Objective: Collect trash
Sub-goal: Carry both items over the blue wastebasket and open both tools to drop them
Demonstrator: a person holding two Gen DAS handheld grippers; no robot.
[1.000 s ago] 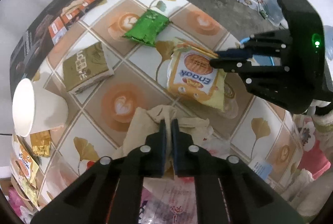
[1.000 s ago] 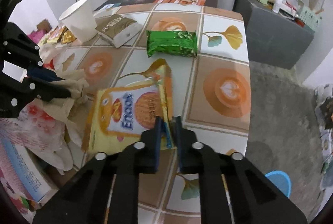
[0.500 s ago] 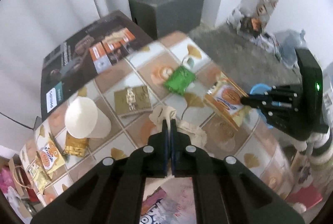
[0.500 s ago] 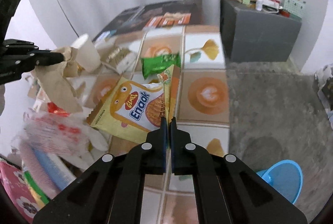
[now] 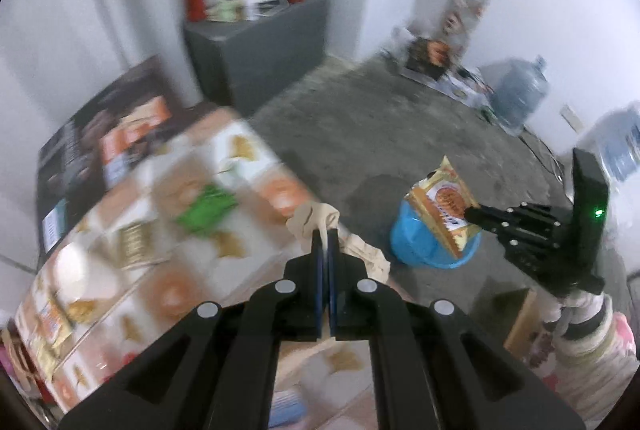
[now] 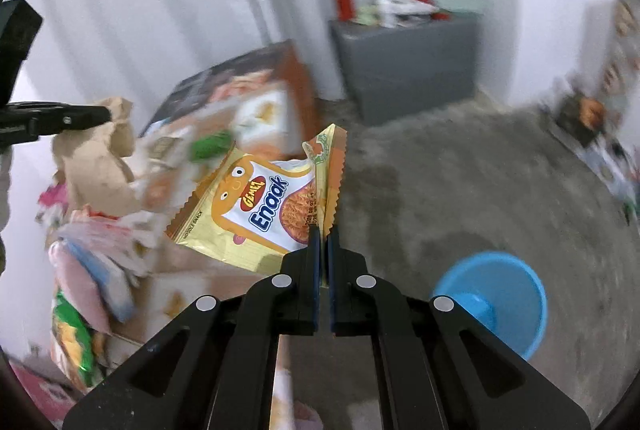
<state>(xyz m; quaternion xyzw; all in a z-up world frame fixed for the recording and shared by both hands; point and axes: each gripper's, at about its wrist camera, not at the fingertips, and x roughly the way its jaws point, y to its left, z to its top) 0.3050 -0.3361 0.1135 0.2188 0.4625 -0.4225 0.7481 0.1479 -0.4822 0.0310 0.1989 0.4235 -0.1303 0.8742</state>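
Note:
My right gripper (image 6: 323, 230) is shut on the edge of a yellow Enaak noodle snack wrapper (image 6: 256, 214), which hangs in the air off the table's corner. In the left wrist view the same wrapper (image 5: 444, 208) hangs above a blue bin (image 5: 432, 246) on the floor, held by the right gripper (image 5: 470, 215). My left gripper (image 5: 325, 236) is shut on a crumpled brown paper (image 5: 314, 220), lifted above the tiled table (image 5: 180, 270). From the right wrist the brown paper (image 6: 100, 166) dangles from the left gripper (image 6: 106, 115) at the left.
A green packet (image 5: 206, 210), a tan packet and a white paper cup lie blurred on the table. The blue bin (image 6: 496, 298) stands on the grey floor at lower right. A grey cabinet (image 6: 404, 58) is at the back. Bags and packets (image 6: 88, 270) pile beside the table.
Both grippers have risen and swung away from the table toward the floor side, the right carrying the snack wrapper out over the blue bin, the left lifting the brown paper.

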